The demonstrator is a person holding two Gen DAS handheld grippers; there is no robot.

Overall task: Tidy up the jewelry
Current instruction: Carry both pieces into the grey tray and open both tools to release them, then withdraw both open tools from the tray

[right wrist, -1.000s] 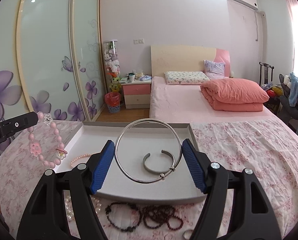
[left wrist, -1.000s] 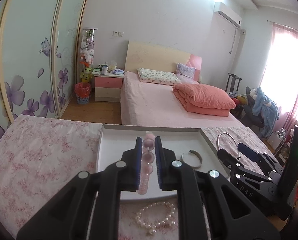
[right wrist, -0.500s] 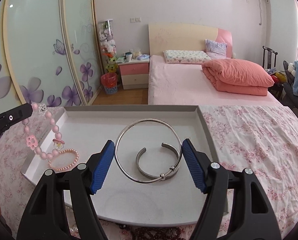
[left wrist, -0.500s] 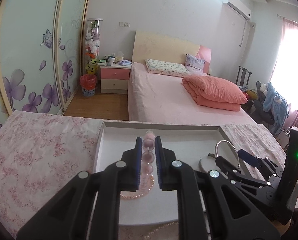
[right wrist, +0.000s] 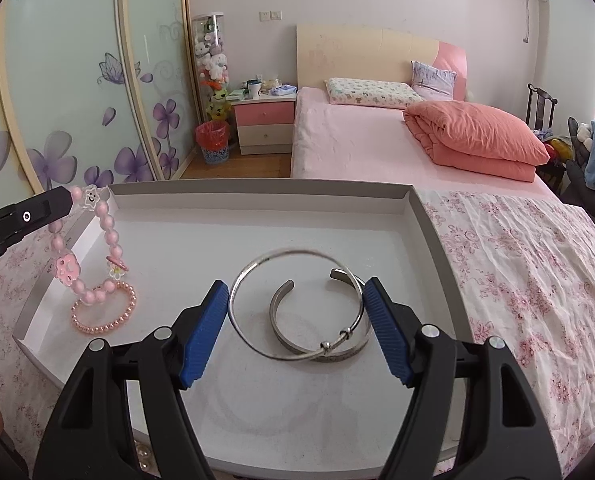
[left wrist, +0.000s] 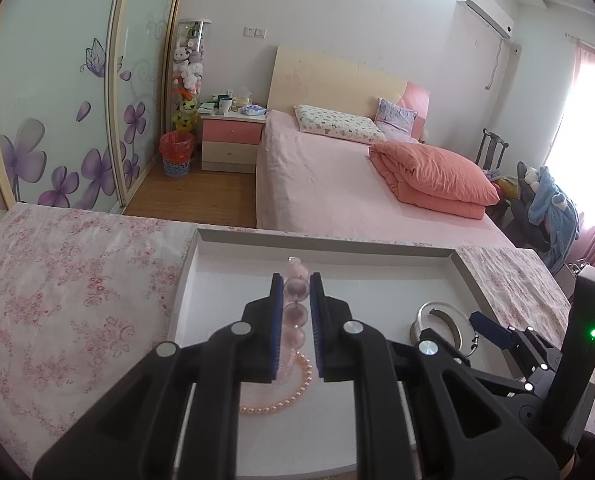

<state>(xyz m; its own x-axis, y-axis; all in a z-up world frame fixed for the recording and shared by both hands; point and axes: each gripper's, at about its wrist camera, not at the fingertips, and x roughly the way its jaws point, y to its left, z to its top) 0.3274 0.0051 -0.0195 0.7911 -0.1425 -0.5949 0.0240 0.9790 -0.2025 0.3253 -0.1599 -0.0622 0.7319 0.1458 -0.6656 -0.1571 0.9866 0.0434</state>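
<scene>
A shallow white tray [right wrist: 257, 216] [left wrist: 237, 264] lies on the flowered cloth. My left gripper [left wrist: 296, 282] is shut on a pink bead bracelet [left wrist: 296, 316], which hangs over the tray's left part [right wrist: 107, 240]. Below it a small pink pearl bracelet [right wrist: 103, 310] [left wrist: 281, 398] lies in the tray. My right gripper [right wrist: 296, 294] is shut on a thin silver bangle [right wrist: 253, 272], held low over the tray. An open silver cuff [right wrist: 317, 346] lies in the tray under the bangle. The right gripper also shows in the left wrist view [left wrist: 493, 328].
The flowered tablecloth [right wrist: 537, 272] spreads on both sides of the tray. Beyond the table are a pink bed [right wrist: 377, 140], a nightstand [right wrist: 263, 124] and a sliding wardrobe [right wrist: 77, 80]. A pale bead [right wrist: 143, 452] peeks out at the tray's near edge.
Both grippers have moved forward and down over the tray with their bracelets. The silver bangle has tilted and come down close over the cuff. The loose jewelry in front of the tray has left view.
</scene>
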